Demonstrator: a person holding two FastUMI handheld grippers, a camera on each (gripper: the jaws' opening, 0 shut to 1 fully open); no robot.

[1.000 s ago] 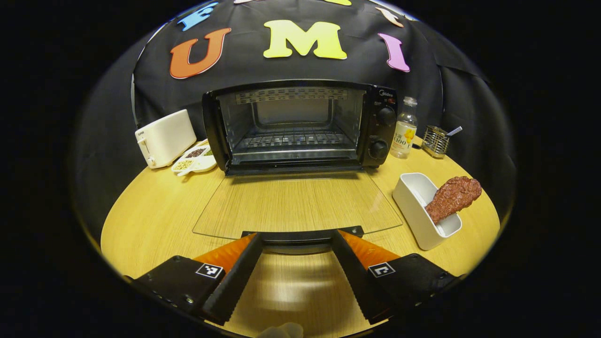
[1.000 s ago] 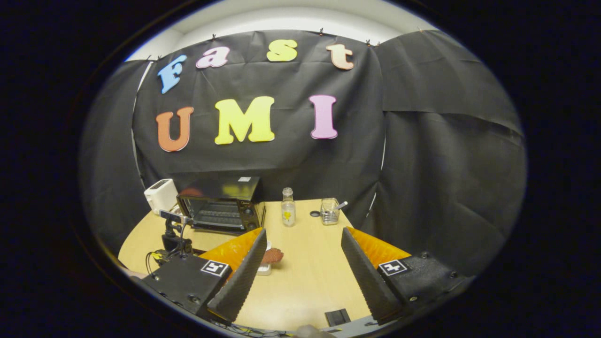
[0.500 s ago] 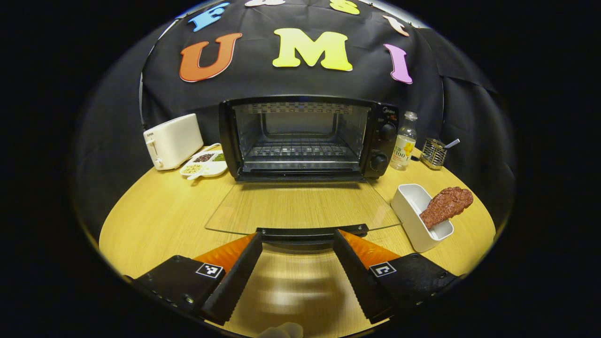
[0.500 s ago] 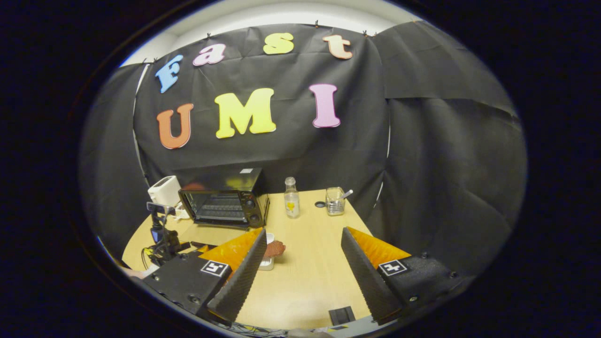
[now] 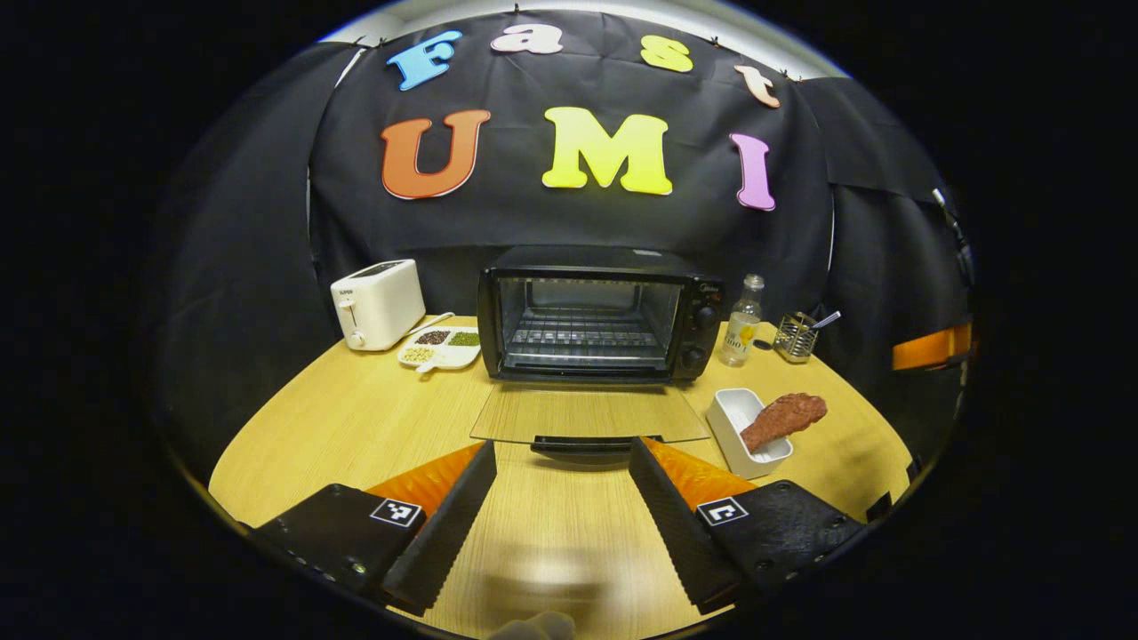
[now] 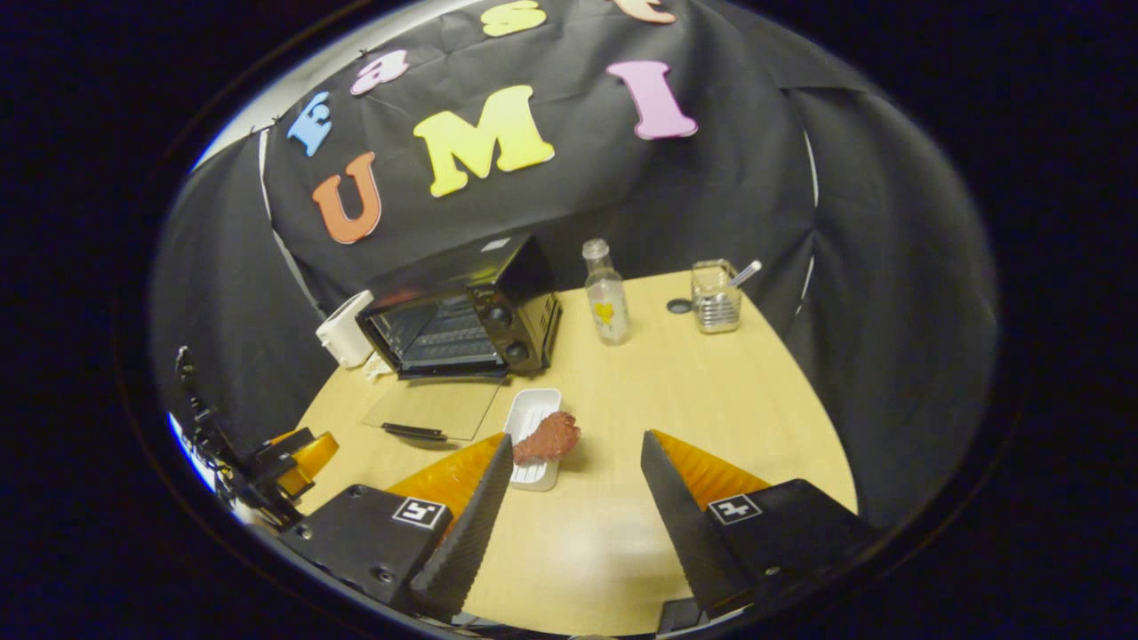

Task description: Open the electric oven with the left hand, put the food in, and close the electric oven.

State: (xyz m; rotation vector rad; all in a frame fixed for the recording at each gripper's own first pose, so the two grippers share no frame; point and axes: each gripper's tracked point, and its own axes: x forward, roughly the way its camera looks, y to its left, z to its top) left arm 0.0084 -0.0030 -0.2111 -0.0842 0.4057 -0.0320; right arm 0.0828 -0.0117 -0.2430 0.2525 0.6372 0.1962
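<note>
The black electric oven (image 5: 597, 313) (image 6: 467, 311) stands at the back of the round wooden table with its glass door (image 5: 587, 413) (image 6: 436, 406) folded flat on the table, the wire rack inside bare. A brown piece of meat (image 5: 784, 420) (image 6: 546, 437) leans out of a white rectangular dish (image 5: 745, 430) (image 6: 531, 425) right of the door. My left gripper (image 5: 562, 498) is open, low over the table, a short way in front of the door handle. My right gripper (image 6: 569, 502) is open, hanging above the table just near of the dish. The left gripper (image 6: 293, 458) shows at the right gripper view's lower left.
A white toaster (image 5: 378, 302) and a divided snack dish (image 5: 442, 347) sit left of the oven. A clear bottle (image 5: 741, 333) (image 6: 605, 305) and a wire holder (image 5: 796, 336) (image 6: 716, 296) stand to its right. The table's front edge (image 5: 267, 462) is close.
My left gripper has backed away from the open oven door, so oven and dish look smaller. My right gripper has tilted down and moved toward the dish with the meat.
</note>
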